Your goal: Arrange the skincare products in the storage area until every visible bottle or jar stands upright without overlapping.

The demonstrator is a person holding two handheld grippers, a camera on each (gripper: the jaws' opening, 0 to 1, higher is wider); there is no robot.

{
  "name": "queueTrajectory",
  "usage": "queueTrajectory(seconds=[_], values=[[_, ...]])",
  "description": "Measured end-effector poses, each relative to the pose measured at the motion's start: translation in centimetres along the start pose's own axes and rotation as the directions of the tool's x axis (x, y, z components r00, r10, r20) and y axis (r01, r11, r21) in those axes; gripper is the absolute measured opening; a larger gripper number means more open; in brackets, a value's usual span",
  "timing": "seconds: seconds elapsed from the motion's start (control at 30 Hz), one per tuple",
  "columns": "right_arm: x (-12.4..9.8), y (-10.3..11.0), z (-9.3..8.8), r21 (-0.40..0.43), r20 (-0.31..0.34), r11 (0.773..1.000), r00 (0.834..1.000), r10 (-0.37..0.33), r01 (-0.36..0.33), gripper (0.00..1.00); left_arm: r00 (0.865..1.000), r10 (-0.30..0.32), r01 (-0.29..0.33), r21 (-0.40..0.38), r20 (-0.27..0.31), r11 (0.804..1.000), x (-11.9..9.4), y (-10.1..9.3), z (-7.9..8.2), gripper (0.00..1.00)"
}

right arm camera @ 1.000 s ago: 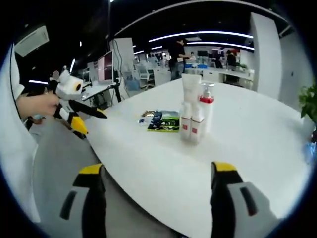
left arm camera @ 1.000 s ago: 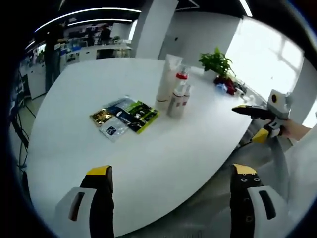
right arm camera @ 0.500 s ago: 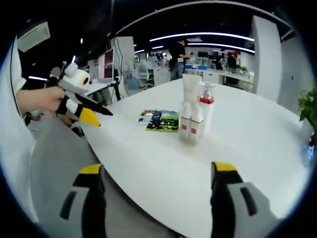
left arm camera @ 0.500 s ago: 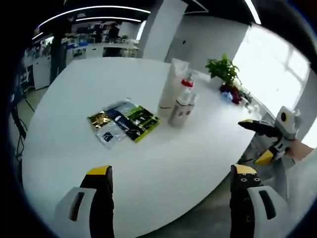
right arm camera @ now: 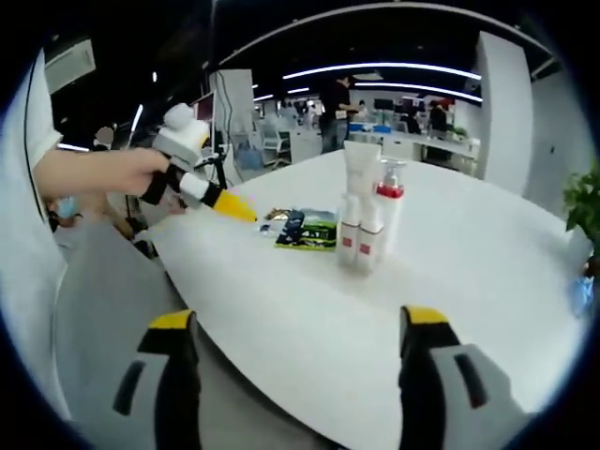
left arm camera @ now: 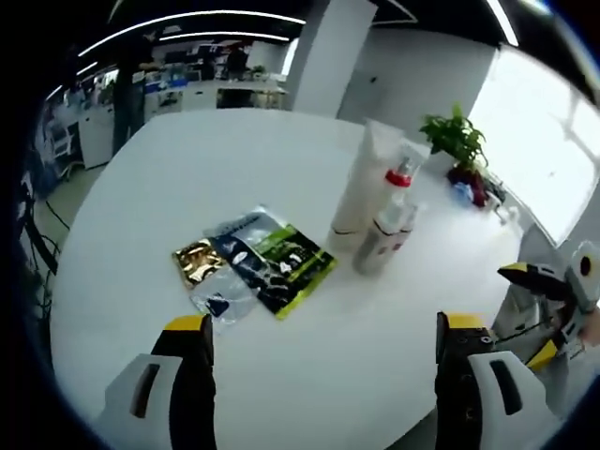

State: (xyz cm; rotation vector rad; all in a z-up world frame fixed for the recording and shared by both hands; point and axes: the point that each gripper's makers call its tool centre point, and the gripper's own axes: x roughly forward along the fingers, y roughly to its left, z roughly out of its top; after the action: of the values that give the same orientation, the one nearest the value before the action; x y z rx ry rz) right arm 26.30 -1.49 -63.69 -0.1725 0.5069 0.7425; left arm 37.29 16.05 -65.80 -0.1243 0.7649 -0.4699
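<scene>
Left gripper view: left gripper (left arm camera: 319, 375) released over white table (left arm camera: 169, 187); sachets (left arm camera: 253, 262) flat beside upright bottles (left arm camera: 384, 230) (touching). Right gripper (right arm camera: 295, 375) likewise released.

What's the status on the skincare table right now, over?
Left gripper open, empty, over the table edge. Right gripper open, empty, short of the table. Bottles clustered upright, touching; sachets flat, overlapping. Nothing in the way.

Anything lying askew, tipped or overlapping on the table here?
The flat sachets lie in a loose pile, overlapping one another at odd angles. The tube and bottles beside them stand upright, packed close. Nothing looks spilled or damaged.
</scene>
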Motion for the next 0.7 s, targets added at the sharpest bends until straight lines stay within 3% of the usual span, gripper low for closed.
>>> queueTrajectory(seconds=[0.2,0.37,0.53,0.7], values=[[0.0,-0.2,-0.1,0.002,-0.003,1.000,1.000,-0.016,0.016,0.89,0.999,0.032,-0.032,0.007,-0.021,0.999,2.5,0.4,1.1,0.96],[0.0,-0.5,-0.2,0.015,-0.008,1.000,1.000,-0.027,0.027,0.89,0.991,0.118,-0.116,0.042,-0.055,0.992,4.7,1.9,1.9,0.95],[0.0,-0.8,-0.4,0.027,-0.016,0.999,0.999,-0.041,0.041,0.89,0.982,0.168,-0.161,0.087,-0.082,0.983,6.5,3.0,2.3,0.96],[0.0,-1.1,-0.5,0.047,-0.025,0.998,0.998,-0.051,0.052,0.88,0.972,0.214,-0.211,0.034,-0.099,0.977,8.0,4.6,2.5,0.96]])
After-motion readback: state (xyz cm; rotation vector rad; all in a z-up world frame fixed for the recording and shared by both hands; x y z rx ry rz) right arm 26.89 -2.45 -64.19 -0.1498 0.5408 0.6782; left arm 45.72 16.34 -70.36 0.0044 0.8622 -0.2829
